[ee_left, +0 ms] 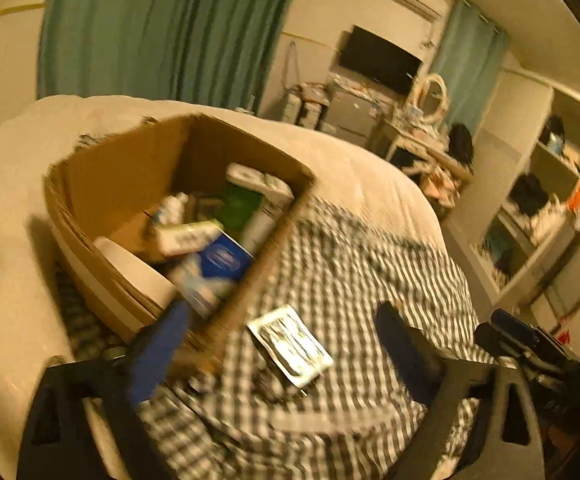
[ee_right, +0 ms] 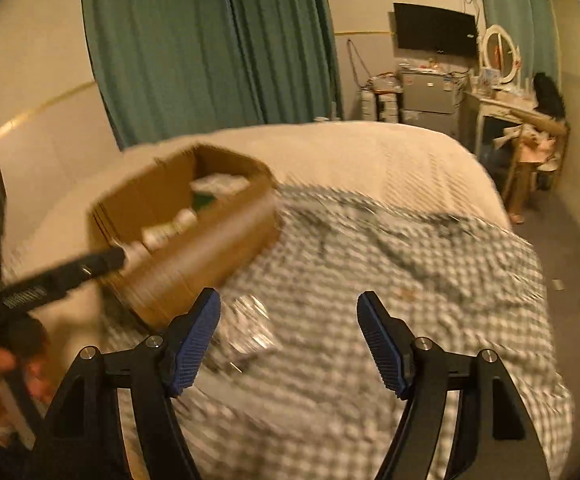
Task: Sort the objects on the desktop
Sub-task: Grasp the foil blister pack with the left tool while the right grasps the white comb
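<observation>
While most of the small things already sit inside the cardboard box, one flat foil packet lies alone on the checked cloth, just beside the box's near right wall, and I'd judge it the next thing to be sorted. From where the left gripper hangs, the packet lies squarely between its two blue pads, a little ahead of them. Its long side runs slantwise, from far left to near right, so it does not line up with the gap between the pads. The jaws stand wide apart, with nothing in them. The right gripper is spread just as wide and is also empty; in its own view the packet shows as a blurred silvery patch just inside its left pad, off to the left of centre. To my eye the left one is better placed, already centred over the packet. The box is just to the far left, a short carry away.
</observation>
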`<state>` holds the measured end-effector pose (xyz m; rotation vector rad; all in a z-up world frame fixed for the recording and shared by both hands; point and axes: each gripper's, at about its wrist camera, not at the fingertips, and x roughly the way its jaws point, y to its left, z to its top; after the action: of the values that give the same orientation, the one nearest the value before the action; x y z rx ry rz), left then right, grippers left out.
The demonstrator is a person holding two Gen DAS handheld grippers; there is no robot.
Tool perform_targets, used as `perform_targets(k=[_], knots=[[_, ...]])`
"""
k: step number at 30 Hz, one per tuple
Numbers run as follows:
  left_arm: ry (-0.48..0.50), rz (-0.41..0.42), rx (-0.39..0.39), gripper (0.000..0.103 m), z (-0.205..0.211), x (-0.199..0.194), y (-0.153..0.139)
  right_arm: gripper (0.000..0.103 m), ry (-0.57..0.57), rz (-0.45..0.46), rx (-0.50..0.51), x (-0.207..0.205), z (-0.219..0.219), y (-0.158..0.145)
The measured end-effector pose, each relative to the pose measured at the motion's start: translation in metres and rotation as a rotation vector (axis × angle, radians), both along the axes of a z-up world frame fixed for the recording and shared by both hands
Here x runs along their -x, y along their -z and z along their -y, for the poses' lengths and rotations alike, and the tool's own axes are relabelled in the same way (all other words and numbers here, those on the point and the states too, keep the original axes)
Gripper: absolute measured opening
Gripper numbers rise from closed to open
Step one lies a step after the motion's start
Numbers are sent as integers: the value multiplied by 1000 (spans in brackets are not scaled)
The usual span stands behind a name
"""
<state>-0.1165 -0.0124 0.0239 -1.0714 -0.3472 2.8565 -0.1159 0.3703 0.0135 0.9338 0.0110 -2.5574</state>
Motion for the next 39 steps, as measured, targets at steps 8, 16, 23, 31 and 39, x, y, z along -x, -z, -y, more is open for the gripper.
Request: perform_targets(k=[8, 16, 23, 31, 39], knots=[[25, 186, 84, 103, -58, 0, 75, 71, 22, 62, -2, -8, -35, 53], [-84, 265, 55, 103, -74, 30, 123, 74, 56, 53, -150, 25, -27, 80], [-146, 237, 111, 103, -93, 69, 134, 74, 81, 147, -49, 50, -51, 107], [-172, 306, 118, 90, -82, 105, 162, 75, 180, 192, 108, 61, -89, 110], [-15, 303, 107, 73, -74, 84, 131, 75, 146, 197, 131, 57, -82, 104]])
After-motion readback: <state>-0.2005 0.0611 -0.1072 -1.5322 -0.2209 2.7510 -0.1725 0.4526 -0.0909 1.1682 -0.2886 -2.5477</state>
